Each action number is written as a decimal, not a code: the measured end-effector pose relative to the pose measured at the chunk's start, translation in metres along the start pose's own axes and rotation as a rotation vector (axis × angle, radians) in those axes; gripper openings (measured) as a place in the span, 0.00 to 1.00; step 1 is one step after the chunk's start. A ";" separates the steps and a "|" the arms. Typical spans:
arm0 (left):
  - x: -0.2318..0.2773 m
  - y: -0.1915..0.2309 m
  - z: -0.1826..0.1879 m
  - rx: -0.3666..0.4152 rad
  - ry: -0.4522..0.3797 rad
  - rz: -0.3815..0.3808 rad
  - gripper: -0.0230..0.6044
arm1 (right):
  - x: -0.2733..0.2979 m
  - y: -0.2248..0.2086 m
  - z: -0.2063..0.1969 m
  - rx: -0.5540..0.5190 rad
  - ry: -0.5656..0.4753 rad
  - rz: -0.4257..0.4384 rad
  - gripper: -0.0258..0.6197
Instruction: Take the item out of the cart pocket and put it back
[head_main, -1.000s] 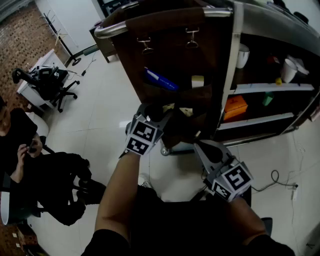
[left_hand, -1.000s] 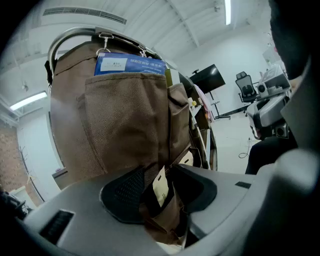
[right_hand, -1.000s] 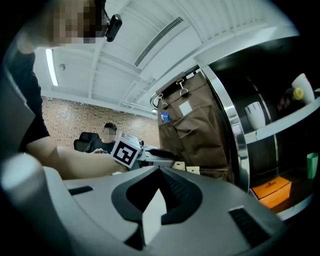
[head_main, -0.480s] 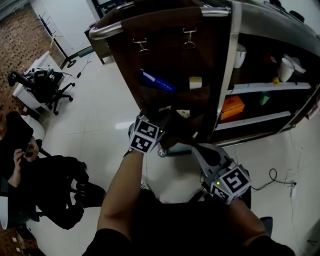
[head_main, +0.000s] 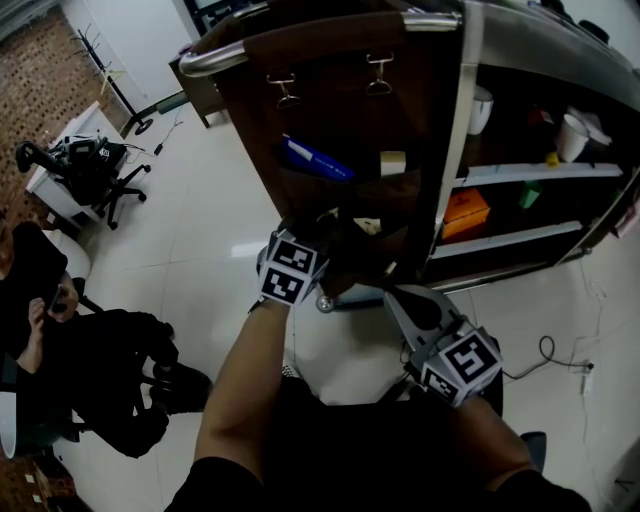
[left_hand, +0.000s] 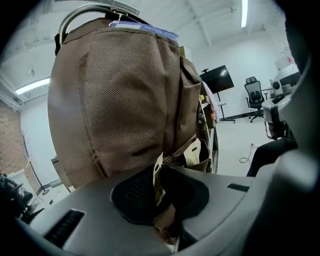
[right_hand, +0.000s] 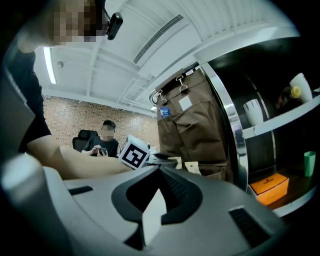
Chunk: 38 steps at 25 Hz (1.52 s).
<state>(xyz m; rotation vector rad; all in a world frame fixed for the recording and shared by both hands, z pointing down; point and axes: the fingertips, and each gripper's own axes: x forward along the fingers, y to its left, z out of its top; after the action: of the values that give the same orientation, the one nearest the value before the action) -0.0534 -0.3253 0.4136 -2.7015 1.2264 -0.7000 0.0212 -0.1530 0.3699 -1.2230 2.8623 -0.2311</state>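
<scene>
A brown fabric organizer (head_main: 340, 110) hangs from the cart's end rail, and its low pocket (head_main: 352, 238) holds cream packets (right_hand: 192, 168). My left gripper (head_main: 322, 238) reaches into that pocket. In the left gripper view its jaws are closing (left_hand: 159, 186) on a thin cream packet (left_hand: 158, 176) that stands edge-on between the black pads, which rest against it. A second packet (left_hand: 193, 153) sticks out of the pocket behind. My right gripper (head_main: 398, 292) hangs lower right of the pocket, clear of the fabric. Its jaws (right_hand: 160, 172) are shut on nothing.
Upper pockets hold a blue item (head_main: 316, 160) and a cream tag (head_main: 392, 163). The cart's shelves carry an orange box (head_main: 468, 214) and white cups (head_main: 577, 140). A seated person (head_main: 90, 350) and an office chair (head_main: 88, 165) are at the left. A cable (head_main: 560, 358) lies on the floor.
My left gripper has pushed a little further up into the low pocket. The right gripper has stayed nearly where it was.
</scene>
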 end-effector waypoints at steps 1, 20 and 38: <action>0.000 0.000 0.000 0.001 -0.001 0.003 0.10 | 0.000 0.000 0.000 0.000 0.000 -0.001 0.06; -0.067 0.016 0.065 -0.127 -0.196 0.093 0.10 | -0.014 0.009 -0.002 -0.002 0.015 0.003 0.06; -0.221 -0.018 0.159 -0.188 -0.470 0.076 0.10 | -0.026 0.030 0.004 -0.017 -0.005 0.029 0.06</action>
<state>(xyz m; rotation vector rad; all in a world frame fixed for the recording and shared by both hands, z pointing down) -0.0967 -0.1673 0.1955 -2.7128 1.3056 0.0689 0.0184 -0.1143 0.3605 -1.1815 2.8814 -0.2036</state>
